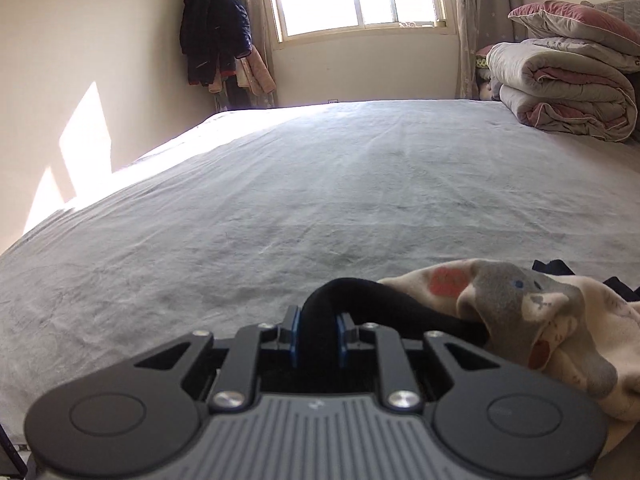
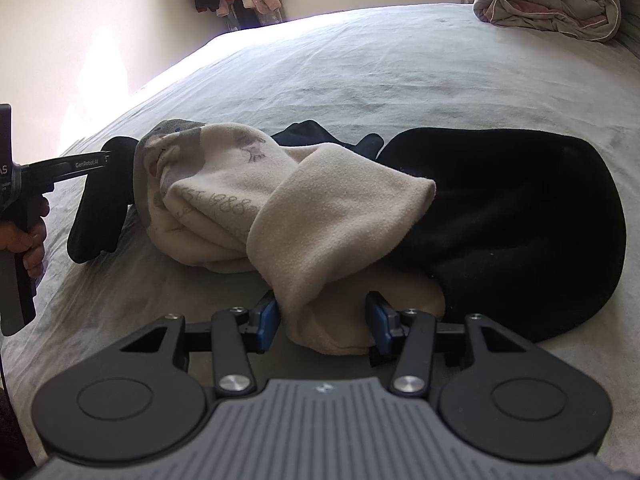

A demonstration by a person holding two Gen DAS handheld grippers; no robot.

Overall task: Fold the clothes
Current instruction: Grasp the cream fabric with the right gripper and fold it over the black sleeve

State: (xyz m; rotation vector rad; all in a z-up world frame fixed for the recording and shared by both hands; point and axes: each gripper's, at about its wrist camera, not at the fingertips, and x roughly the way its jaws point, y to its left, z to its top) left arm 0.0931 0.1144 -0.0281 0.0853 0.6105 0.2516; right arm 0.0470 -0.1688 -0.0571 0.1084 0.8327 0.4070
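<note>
Nearest, the right gripper (image 2: 323, 326) straddles a cream sleeve (image 2: 320, 248) that droops off the front of the clothes pile (image 2: 248, 200) on the bed (image 2: 360, 64). One blue pad touches the fleece and the other seems to sit just clear, so I cannot tell whether it is truly pinching; most likely it steadies the pile's near end while the other hand pulls.

At the pile's left end, the left gripper (image 1: 318, 330) is clenched on a black sock-like piece (image 1: 340, 300), which loops up between its pads and hangs limp. That narrow grip suits thin, stretchy cloth, and I judge it is being drawn out of the heap for sorting.

A cream printed garment (image 2: 224, 184) lies crumpled beside a black fleece garment (image 2: 520, 220) at the pile's right. Nothing looks folded yet.

Beyond the pile, rolled quilts (image 1: 568, 88) sit far right, and coats (image 1: 216, 32) hang in the far corner.
</note>
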